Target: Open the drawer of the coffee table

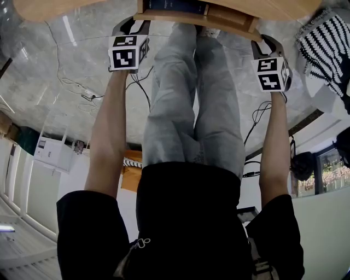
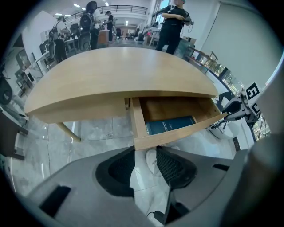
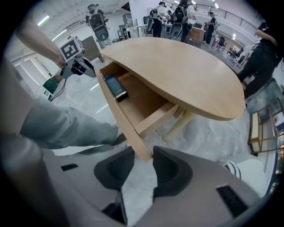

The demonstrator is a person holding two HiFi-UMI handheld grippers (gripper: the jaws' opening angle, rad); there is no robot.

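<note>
Your right gripper (image 3: 143, 153) is closing, with a front corner of the open drawer (image 3: 117, 115) between its jaws. Your left gripper (image 2: 144, 153) stands empty, jaws apart, just off the other corner.

Top of the head view: the coffee table (image 1: 54, 8) runs off the frame edge, and the drawer (image 1: 224, 17) goes with it. The book (image 2: 171, 125) inside has print too small for me to read. The striped thing (image 1: 322, 46), upper right, is cut off too.

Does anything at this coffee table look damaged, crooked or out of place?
Nothing stands out. The drawer is pulled open under the coffee table and looks intact. One dark flat item lies inside it.
</note>
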